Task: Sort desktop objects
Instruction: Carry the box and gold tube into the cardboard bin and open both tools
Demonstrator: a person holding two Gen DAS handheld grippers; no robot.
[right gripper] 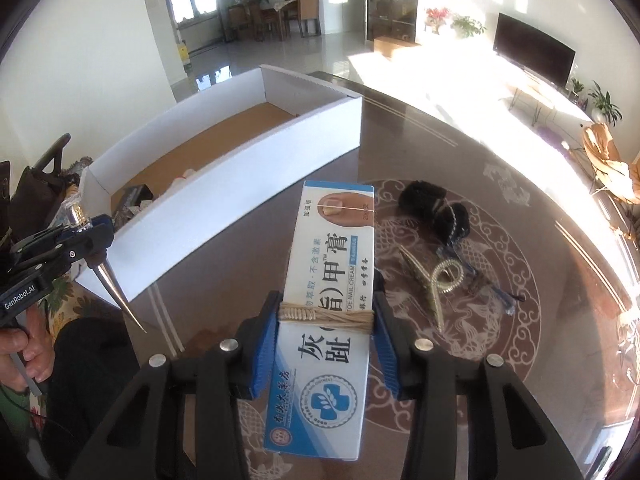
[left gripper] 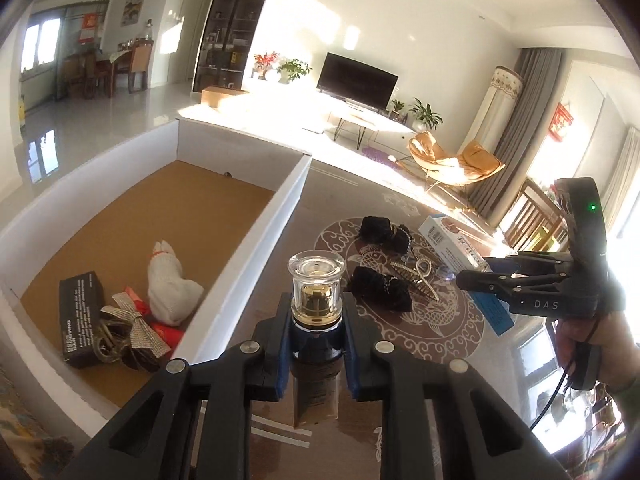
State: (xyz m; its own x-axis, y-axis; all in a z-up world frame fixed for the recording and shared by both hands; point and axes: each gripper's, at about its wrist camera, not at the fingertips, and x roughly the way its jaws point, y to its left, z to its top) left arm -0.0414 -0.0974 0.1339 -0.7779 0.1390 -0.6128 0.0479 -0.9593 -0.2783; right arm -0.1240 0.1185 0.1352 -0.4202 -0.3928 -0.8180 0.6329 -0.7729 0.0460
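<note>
The small bottle (left gripper: 316, 300), with a clear cap over a gold collar and a dark body, stands upright between the blue pads of the left gripper (left gripper: 316, 344), whose fingers (left gripper: 280, 344) are clamped tight on its neck and hold it in the air just beside the near wall of the white cardboard box (left gripper: 248, 240). From the right wrist view the same bottle (right gripper: 78, 216) shows a long pointed metal tip slanting downward, and the hand (right gripper: 24, 356) that carries this gripper grips its handle at the left edge. The right gripper (right gripper: 326, 320) points steeply down at the tabletop (right gripper: 540, 184) with its fingers (right gripper: 266, 344) partly apart and pressed on both long sides of the nail cream carton (right gripper: 332, 272), a white and blue carton bound across its middle with twine; the carton is lifted clear of the glass and tilts away from the camera. In the left wrist view this gripper (left gripper: 464, 278) reaches in from the right, held by a hand (left gripper: 592, 340) low at the edge. On the patterned tabletop beyond lie two black furry hair ties (right gripper: 436, 208) and a gold hair claw (right gripper: 436, 280), close together. Inside the box, on its brown floor, rest a white plush rabbit (left gripper: 168, 280), a black carton (left gripper: 80, 316), a ribboned bow (left gripper: 136, 324) and something red (left gripper: 168, 332).
</note>
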